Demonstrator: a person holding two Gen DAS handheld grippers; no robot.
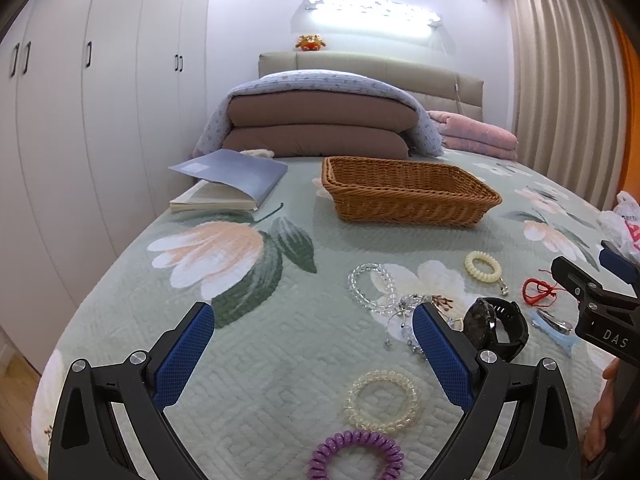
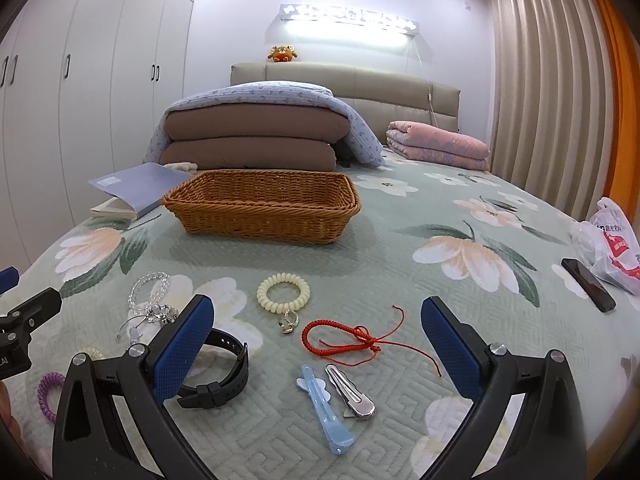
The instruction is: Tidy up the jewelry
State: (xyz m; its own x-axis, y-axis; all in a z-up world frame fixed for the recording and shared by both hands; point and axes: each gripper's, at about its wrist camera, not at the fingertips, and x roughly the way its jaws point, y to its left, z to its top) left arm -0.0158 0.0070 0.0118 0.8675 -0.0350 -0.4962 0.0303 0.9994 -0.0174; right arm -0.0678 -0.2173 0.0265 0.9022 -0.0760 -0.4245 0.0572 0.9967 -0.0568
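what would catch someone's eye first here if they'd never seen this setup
The wicker basket at mid-bed, with nothing visible inside. Nearer, jewelry is scattered over the floral quilt: a red cord, a black watch, a cream coil band. Both the left gripper and right gripper are open above it.

On a floral bedspread: one wicker basket (image 2: 262, 210), three coil hair ties, cream (image 2: 283, 290), purple (image 1: 357, 456) and pale translucent (image 1: 382, 399), one clear bead bracelet (image 1: 370, 286), one red cord bracelet (image 2: 340, 340), one black watch (image 2: 218, 372), two hair clips, blue (image 2: 324, 410) and silver (image 2: 350, 392), one book (image 1: 228, 182), one phone (image 2: 588, 284), one plastic bag (image 2: 610, 240)
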